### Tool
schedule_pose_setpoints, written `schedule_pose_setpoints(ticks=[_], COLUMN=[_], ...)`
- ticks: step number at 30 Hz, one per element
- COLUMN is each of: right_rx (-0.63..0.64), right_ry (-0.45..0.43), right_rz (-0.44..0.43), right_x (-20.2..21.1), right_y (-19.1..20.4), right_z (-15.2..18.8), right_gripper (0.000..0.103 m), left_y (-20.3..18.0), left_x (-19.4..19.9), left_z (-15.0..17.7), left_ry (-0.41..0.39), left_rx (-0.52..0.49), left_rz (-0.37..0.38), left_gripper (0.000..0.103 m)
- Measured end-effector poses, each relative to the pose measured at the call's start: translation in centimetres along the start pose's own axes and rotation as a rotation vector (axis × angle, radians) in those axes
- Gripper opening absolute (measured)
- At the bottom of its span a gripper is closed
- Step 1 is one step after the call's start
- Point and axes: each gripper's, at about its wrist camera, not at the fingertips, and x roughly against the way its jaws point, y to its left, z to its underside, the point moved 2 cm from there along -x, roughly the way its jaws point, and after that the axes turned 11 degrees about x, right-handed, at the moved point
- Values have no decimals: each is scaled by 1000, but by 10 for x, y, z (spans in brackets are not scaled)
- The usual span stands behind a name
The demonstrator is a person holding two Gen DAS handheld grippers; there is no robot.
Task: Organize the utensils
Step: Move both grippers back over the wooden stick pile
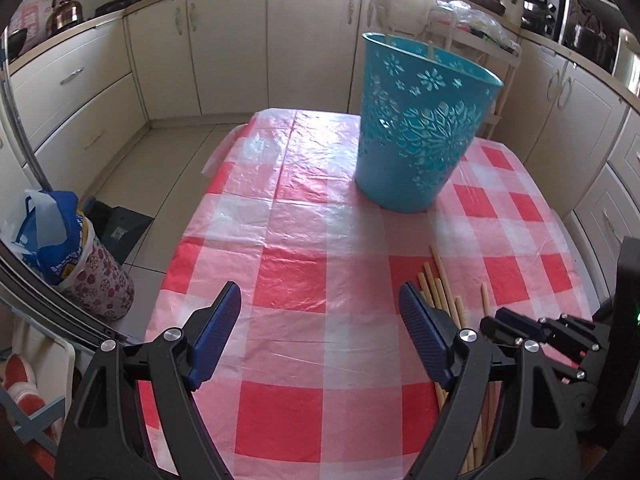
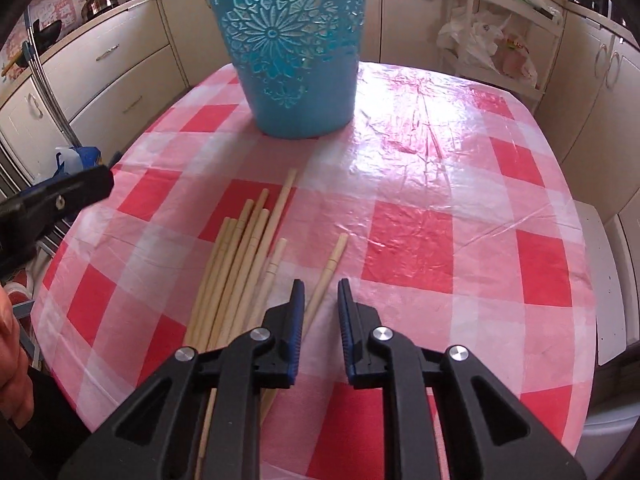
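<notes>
My left gripper (image 1: 320,304) hangs over the checked tablecloth (image 1: 296,280) with its blue pads (image 1: 218,330) spread wide and nothing between them, only red and white squares below. At about two o'clock from it stands the teal basket (image 1: 420,128), upright on the table, with a couple of pale stick tips showing above its rim at the far side. The loose chopsticks (image 1: 438,288) lie at roughly four o'clock of the left view, partly hidden behind my left gripper's right finger, and the right gripper's black body shows just beyond them at the frame's right edge. In the right wrist view my right gripper (image 2: 321,292) is tilted down at the table with its jaws narrowed to a slim gap; one chopstick (image 2: 334,258) runs up from between the fingers toward twelve o'clock, but I see space on both sides of it, so the pads are not pressing on it. The rest of the bundle (image 2: 240,264) fans out flat on the cloth at ten o'clock from that gripper, tips pointing toward the basket (image 2: 288,52), which sits well apart at twelve o'clock. A hand (image 2: 12,356) shows at the left edge.
</notes>
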Motion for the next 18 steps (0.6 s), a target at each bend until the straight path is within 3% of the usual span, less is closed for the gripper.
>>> schedule_pose_setpoints(ticks=[7,15,18], right_rx=[43,8,4], right_ry=[-15,-15,-12], right_rz=[13,-8,-17], right_x=[1,3,3], right_y=[3,-6,-7], right_z=[0,3,3], right_gripper=[11,11,11], left_y=[-27,-38,-41], left_x=[-17,-30,-37], left_z=[21,34,40], left_ry=[85,145,160], left_rx=[-137,-149,-172], left_rz=[18,41,18], left_gripper=[77,73,71])
